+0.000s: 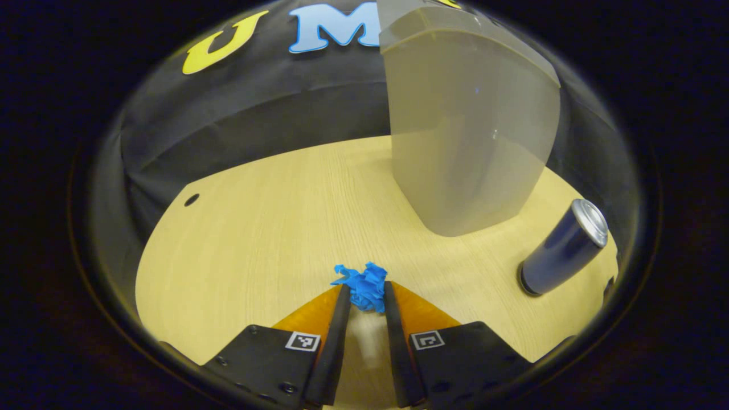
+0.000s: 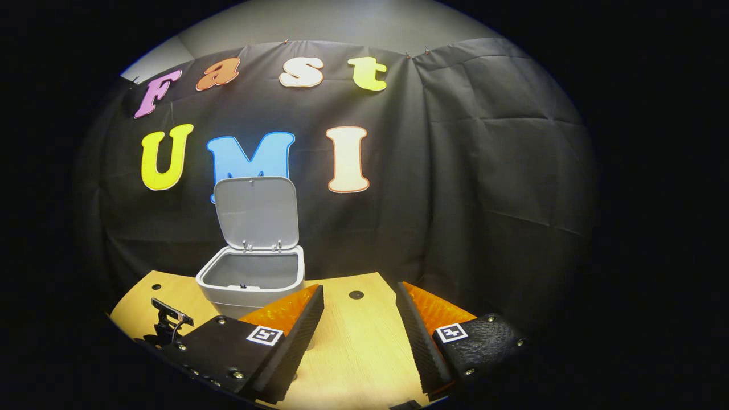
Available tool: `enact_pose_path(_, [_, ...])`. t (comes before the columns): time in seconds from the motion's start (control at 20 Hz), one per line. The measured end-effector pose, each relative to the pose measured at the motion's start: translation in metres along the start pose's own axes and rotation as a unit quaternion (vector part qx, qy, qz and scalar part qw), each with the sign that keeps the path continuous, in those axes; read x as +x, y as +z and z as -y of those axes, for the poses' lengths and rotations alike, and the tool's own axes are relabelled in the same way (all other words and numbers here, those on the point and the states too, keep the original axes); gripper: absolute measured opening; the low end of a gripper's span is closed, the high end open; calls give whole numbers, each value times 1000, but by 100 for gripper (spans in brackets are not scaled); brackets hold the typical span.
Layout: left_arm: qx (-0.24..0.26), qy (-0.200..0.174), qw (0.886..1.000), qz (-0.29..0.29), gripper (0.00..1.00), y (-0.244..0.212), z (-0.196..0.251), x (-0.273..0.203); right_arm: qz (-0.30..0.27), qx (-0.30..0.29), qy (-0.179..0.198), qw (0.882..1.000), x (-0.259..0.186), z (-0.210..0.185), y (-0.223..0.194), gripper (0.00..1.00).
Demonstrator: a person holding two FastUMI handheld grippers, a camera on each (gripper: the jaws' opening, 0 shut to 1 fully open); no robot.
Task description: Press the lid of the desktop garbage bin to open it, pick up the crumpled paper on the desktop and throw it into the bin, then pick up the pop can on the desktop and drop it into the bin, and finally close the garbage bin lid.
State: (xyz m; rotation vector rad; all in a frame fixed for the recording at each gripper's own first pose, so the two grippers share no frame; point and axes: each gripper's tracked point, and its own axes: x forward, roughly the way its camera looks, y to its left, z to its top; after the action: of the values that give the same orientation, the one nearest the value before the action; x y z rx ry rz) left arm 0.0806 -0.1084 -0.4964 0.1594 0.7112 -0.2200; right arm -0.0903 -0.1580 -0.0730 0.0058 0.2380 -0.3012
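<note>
Crumpled paper (image 1: 364, 287) pinched at the tips of the left gripper (image 1: 365, 297), fingers pressed on both sides, near the tabletop (image 1: 256, 228) front edge. Best kept squeezed, lifted clear, carried over the open garbage bin (image 2: 250, 276) before release. Right gripper (image 2: 360, 319) spread, empty, facing the raised lid (image 2: 256, 212).

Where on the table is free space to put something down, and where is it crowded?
Free: the wide bare stretch of the table left of the garbage bin, reaching to the small hole near the edge. Crowded: the right side, where the pop can stands close to the bin, and near the crumpled paper between the left gripper fingers.
</note>
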Motion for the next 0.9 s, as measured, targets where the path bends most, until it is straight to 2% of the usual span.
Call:
enact_pose_path(0.35, [23,-5,998,53,45,39,15,-36,-4,5,11,1000,0,-5,-6,83])
enact_pose_path(0.45, [16,-9,997,72,46,56,22,-47,-4,9,16,1000,-1,-6,-9,83])
enact_pose_path(0.5, [11,-9,997,82,43,67,25,-53,-4,10,19,1000,-1,-6,-10,83])
enact_pose_path(0.7, [2,-7,991,130,46,123,26,-81,-8,20,33,999,-1,-12,-18,83])
enact_pose_path(0.9, [-1,-7,983,185,45,180,16,-119,-11,23,45,999,-1,-17,-27,83])
